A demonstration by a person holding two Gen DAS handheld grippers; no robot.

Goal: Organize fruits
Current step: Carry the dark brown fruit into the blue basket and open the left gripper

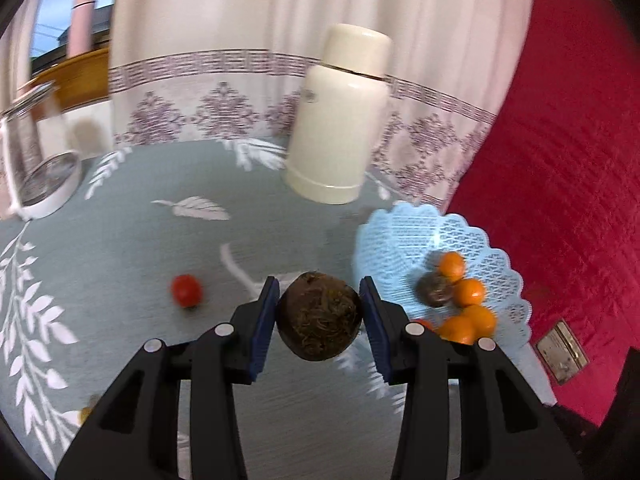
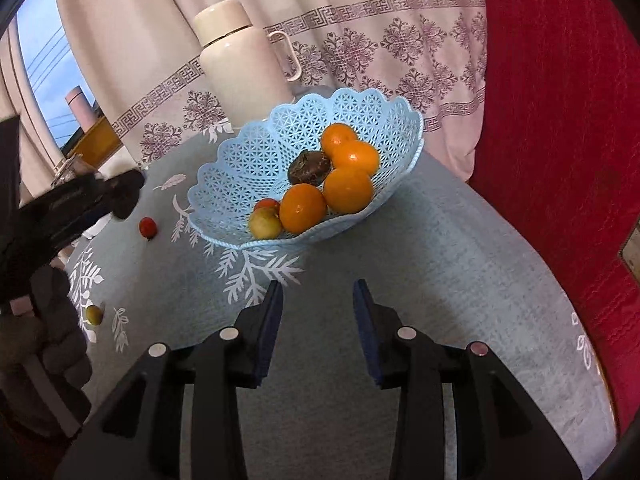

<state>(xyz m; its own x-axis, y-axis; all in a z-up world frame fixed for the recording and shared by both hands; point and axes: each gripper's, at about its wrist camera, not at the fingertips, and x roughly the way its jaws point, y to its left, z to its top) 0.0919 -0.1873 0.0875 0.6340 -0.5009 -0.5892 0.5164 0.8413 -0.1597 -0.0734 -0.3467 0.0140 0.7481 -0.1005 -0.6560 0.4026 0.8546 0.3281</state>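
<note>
The left gripper (image 1: 319, 312) holds a dark brown fruit (image 1: 320, 316) between its blue pads; both pads press on its sides. This fruit is round, with a rough skin and a patch of dry, hair-like fibres on the side that faces the camera. It hangs above the grey-blue tablecloth (image 1: 132, 248) with white leaf prints, just left of the light blue basket (image 1: 404, 232).

The basket is of plastic lace with a wavy rim. In it lie four oranges (image 2: 348, 190), one more dark brown fruit (image 2: 309, 167), a small yellow-green fruit (image 2: 265, 222) and a small red one (image 2: 267, 203), all close together.

On the cloth, apart from the basket, lie a small red fruit (image 2: 147, 227) and a small green fruit (image 2: 94, 314).

The right gripper (image 2: 318, 300) stands a little open with nothing between its pads, over bare cloth in front of the basket.
</note>
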